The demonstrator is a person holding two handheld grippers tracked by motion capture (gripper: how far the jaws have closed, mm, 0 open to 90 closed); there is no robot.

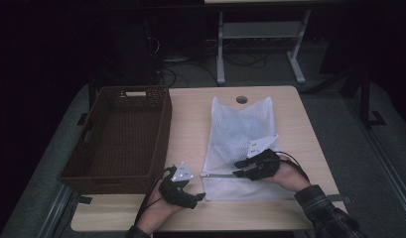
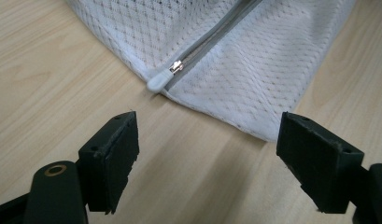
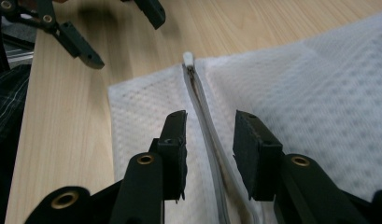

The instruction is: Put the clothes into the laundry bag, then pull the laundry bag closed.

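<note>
You've got a light wood table with a round cable hole near its far edge. On its left side sits a dark woven basket, nothing in it, hanging a bit over the table's left edge. Just right of that, a white mesh bag lies flat on the wood, running from the hole toward your edge, with a grey zipper across its near end and the white pull tab resting at the bag's left corner.

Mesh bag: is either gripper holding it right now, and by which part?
Nothing is held. The left gripper is open on the table, short of the zipper pull. The right gripper straddles the zipper of the mesh bag, jaws apart, not pinching.
</note>
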